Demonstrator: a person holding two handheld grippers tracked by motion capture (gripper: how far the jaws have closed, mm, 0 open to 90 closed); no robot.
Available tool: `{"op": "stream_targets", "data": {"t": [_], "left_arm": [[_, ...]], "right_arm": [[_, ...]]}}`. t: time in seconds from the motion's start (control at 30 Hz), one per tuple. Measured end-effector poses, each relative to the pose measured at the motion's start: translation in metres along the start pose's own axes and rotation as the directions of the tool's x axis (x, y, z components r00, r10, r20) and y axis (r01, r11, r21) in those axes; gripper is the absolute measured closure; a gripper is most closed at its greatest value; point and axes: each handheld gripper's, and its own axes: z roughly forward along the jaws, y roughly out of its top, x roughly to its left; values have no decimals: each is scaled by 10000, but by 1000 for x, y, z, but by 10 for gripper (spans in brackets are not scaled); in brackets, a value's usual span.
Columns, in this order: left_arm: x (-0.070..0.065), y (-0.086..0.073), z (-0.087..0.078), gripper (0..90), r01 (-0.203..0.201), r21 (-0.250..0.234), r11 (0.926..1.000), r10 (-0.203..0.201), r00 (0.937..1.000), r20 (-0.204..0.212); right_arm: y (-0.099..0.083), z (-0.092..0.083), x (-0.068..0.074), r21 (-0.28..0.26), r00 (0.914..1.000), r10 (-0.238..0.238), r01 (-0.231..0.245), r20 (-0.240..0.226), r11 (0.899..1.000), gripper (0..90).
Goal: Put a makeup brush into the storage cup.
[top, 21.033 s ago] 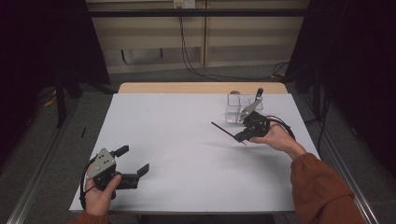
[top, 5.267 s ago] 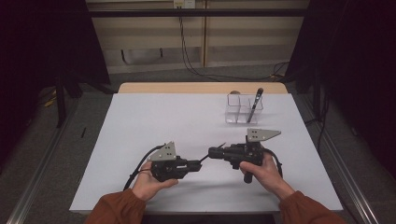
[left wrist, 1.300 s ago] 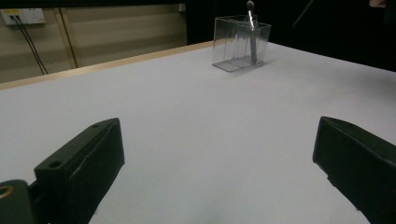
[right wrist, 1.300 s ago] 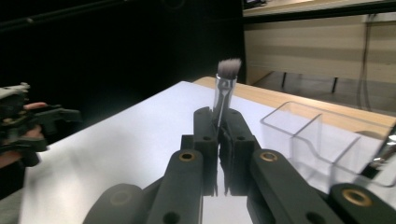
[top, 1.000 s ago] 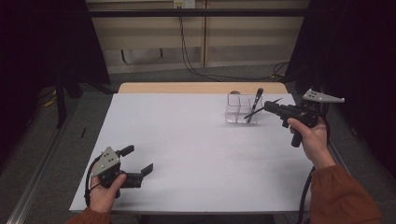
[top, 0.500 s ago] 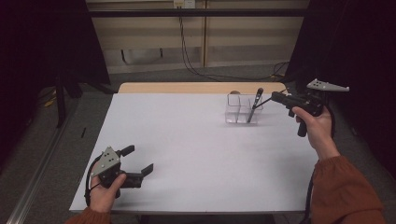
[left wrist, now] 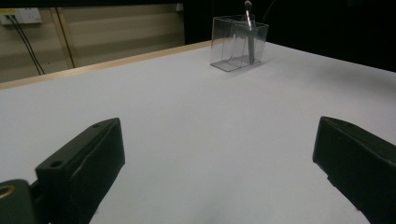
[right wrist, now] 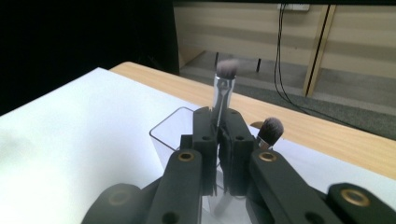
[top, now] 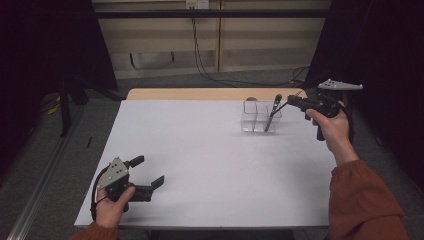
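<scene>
Brush (right wrist: 225, 79) clamped in right gripper (right wrist: 219, 140) over clear holder (top: 250, 117); placement step. Next: lower handle in, release. Left gripper (top: 148, 172) open, idle on worktop (top: 200, 165).

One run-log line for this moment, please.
right gripper: shut on makeup brush | above clear organizer | second brush inside | left gripper: open, idle

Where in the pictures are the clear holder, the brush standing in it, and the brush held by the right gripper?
clear holder (left wrist: 224, 44), left gripper view, front wall.
standing brush (left wrist: 251, 44), left gripper view, handle.
held brush (right wrist: 226, 69), right gripper view, bristle head.
right gripper (right wrist: 218, 140), right gripper view, between its fingertips.
</scene>
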Motion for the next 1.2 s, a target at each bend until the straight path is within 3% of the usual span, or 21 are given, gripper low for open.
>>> {"op": "stream_targets", "data": {"t": [0.47,1.2], "left_arm": [[1,-1,0,22,146,34,9999,-146,9999,-91],[1,0,-1,22,44,115,9999,-43,10000,-47]], "right_arm": [[-3,16,-6,714,9985,-247,211,489,9972,863],[-11,38,-6,1295,9986,-279,220,441,9913,862]]}}
